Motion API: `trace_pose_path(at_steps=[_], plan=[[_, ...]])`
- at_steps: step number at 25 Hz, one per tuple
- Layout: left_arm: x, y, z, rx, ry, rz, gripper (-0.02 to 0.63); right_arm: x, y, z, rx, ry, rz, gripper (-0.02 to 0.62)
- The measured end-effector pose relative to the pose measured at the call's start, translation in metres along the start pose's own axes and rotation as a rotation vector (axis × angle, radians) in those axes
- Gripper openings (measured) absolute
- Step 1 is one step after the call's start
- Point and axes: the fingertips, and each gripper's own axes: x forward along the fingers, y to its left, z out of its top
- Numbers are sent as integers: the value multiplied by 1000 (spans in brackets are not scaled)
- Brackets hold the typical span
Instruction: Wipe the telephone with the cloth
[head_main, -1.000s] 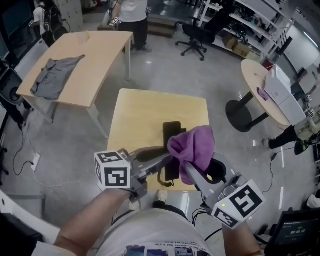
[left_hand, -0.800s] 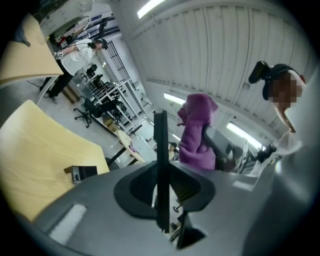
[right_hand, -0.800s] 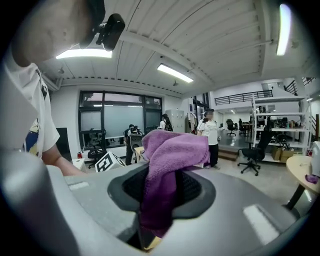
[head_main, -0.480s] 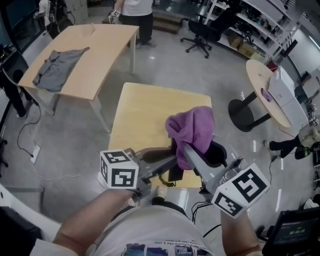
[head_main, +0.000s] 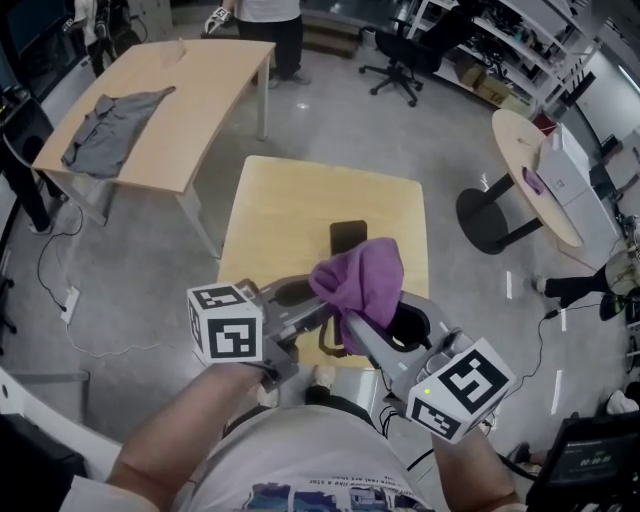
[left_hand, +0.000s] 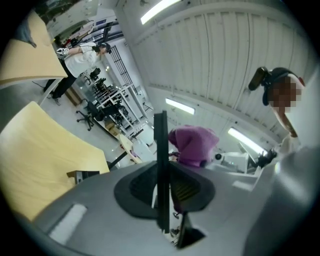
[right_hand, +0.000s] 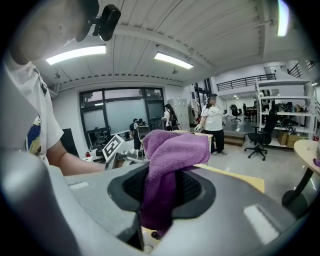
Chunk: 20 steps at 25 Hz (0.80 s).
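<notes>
two held — bunched fuzzy purple cloth (head_main: 360, 285), thin flat black telephone (head_main: 347, 236)

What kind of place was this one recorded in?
Probably a lab or workshop-style office: equipment shelves along the wall, a swivel chair, and plain wooden tables on a bare concrete floor.

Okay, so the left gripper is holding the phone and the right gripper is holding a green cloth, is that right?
Not quite: the cloth is purple, not green, as the right gripper view shows. The rest stands: the left gripper is holding the phone, and the right gripper is holding the cloth.
</notes>
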Motion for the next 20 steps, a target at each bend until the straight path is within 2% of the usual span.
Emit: trace_pose_path(at_steps=[14,17,20], plan=[[-6,0,22,-14,-58,-5,80,-14,19,-70,62,134,41,114],[-6,-1,25,1,-57,-4,80,-21,19,-72,63,134,45,114],[-7,0,25,13,-50,-4,80,-35,11,-54,50,86,20,114]])
